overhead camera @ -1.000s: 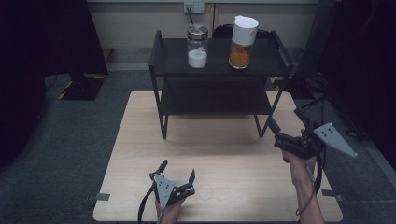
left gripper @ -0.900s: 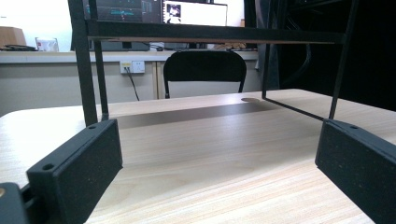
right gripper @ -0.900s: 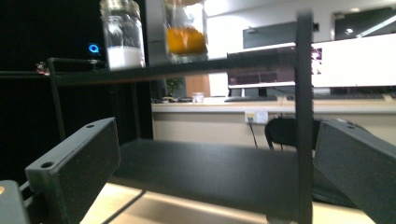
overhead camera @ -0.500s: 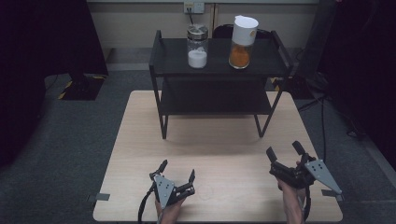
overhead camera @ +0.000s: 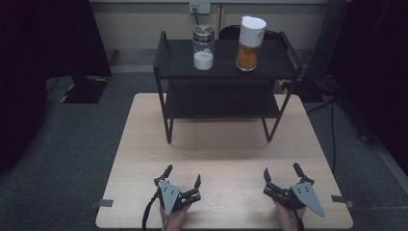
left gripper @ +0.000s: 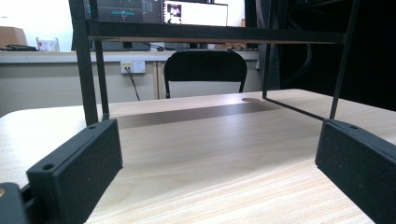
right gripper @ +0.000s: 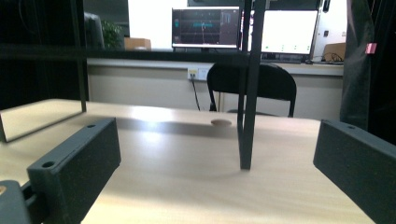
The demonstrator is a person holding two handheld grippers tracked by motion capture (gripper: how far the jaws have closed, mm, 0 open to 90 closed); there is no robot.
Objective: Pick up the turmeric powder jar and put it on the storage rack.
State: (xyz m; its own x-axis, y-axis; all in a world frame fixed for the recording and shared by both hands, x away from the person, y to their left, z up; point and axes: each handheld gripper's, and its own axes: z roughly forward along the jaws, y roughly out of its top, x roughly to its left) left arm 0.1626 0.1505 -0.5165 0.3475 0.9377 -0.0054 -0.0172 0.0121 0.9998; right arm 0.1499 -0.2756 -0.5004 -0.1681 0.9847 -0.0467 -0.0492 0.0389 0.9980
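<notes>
Right claw [overhead camera: 283, 175] nearer, shelf [overhead camera: 226, 67] ahead

From my seat, the black two-tier metal rack [overhead camera: 226, 72] stands at the far half of the pale wooden table [overhead camera: 144, 144]. On its top shelf, the clear glass jar of white powder [overhead camera: 203, 47] sits left of the white-lidded jar of orange powder [overhead camera: 250, 43], apart. My left gripper [overhead camera: 182, 176] and right gripper [overhead camera: 281, 174] rest near the table's front edge, well apart, before the rack.
</notes>
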